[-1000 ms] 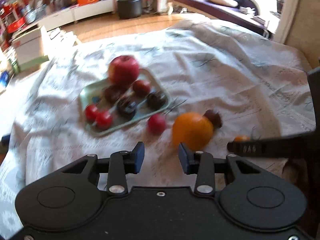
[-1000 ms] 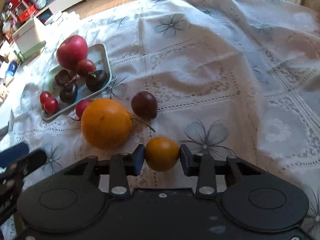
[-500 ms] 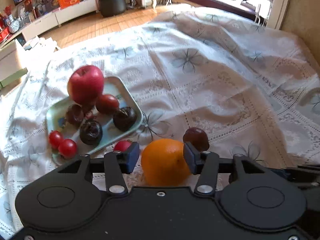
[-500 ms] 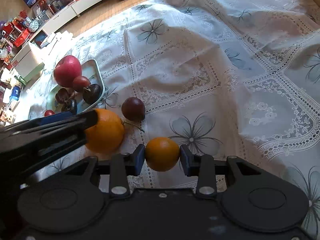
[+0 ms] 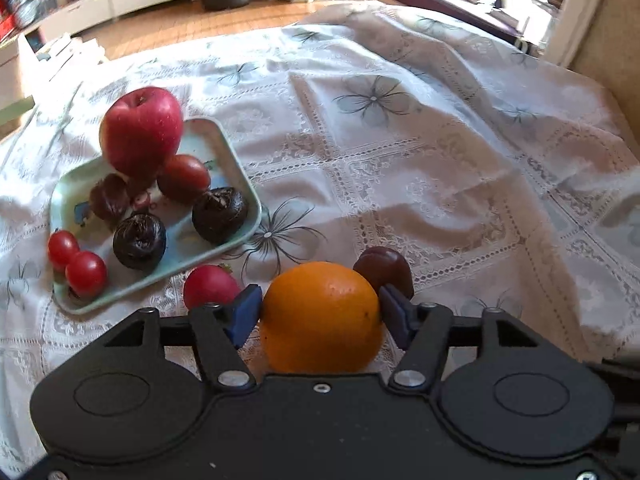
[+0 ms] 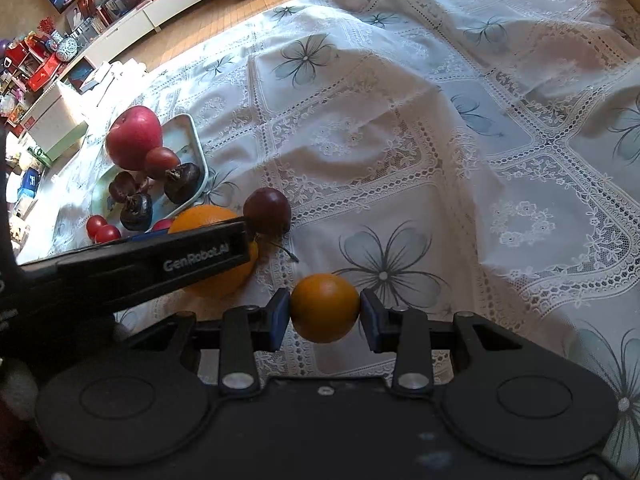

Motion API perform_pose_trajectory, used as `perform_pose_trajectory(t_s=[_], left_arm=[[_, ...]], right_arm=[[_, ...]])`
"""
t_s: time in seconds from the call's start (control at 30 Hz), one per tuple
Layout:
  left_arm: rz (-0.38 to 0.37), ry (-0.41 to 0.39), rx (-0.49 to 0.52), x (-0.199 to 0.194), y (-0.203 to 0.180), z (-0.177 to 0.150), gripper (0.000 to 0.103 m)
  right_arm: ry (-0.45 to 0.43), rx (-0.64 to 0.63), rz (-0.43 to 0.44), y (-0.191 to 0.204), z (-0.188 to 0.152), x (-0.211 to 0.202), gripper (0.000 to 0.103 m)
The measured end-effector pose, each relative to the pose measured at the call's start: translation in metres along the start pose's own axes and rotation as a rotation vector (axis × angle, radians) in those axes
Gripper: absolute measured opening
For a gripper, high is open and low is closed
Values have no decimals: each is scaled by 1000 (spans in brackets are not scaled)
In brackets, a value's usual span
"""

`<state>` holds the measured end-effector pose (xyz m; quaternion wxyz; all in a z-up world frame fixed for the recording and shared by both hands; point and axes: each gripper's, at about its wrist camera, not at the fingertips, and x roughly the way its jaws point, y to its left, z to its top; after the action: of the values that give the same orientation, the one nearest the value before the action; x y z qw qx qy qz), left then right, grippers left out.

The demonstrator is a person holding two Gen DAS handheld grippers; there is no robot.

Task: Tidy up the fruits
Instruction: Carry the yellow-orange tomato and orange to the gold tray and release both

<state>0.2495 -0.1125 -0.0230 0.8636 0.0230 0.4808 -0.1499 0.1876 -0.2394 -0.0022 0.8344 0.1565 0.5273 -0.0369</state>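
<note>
Nearest in the right wrist view, the right gripper (image 6: 325,309) has its jaws clenched on a small orange fruit (image 6: 325,307), perhaps a tangerine, a blue pad touching each side at its widest line; whether it rests on the lace tablecloth (image 6: 440,152) or hangs just above it I cannot tell. It looks light and smooth-skinned, likely soft enough to bruise, so a gentle squeeze across the middle seems right.

In the left wrist view, the left gripper (image 5: 320,312) has its jaws spread wide round a large orange (image 5: 322,316), both pads touching or all but touching its flanks; I judge it a grasp just closing. This fruit should be heavier and firm, its pebbled peel offering fair friction; the equator is the sensible hold, since higher up the pads could slip off the curve.

Just beyond the orange sit a dark plum (image 5: 383,269) to the right and a small red fruit (image 5: 210,286) to the left, both loose on the cloth; further left lies the pale green tray (image 5: 236,168) holding 1 red apple (image 5: 141,130), 2 cherry tomatoes (image 5: 76,264) and several dark fruits.
</note>
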Motion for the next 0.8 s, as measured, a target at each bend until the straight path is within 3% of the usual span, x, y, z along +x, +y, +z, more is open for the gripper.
perform_pose_trajectory(t_s=[0.17, 0.5, 0.8], left_arm=[[-29, -9, -24, -12, 8, -7, 63], [21, 0, -4, -35, 23, -30, 62], [-29, -31, 28, -69, 35, -68, 60]], right_arm=[[-22, -11, 2, 0, -1, -4, 39], [-19, -22, -3, 1, -3, -3, 39], [-26, -39, -7, 4, -5, -3, 39]])
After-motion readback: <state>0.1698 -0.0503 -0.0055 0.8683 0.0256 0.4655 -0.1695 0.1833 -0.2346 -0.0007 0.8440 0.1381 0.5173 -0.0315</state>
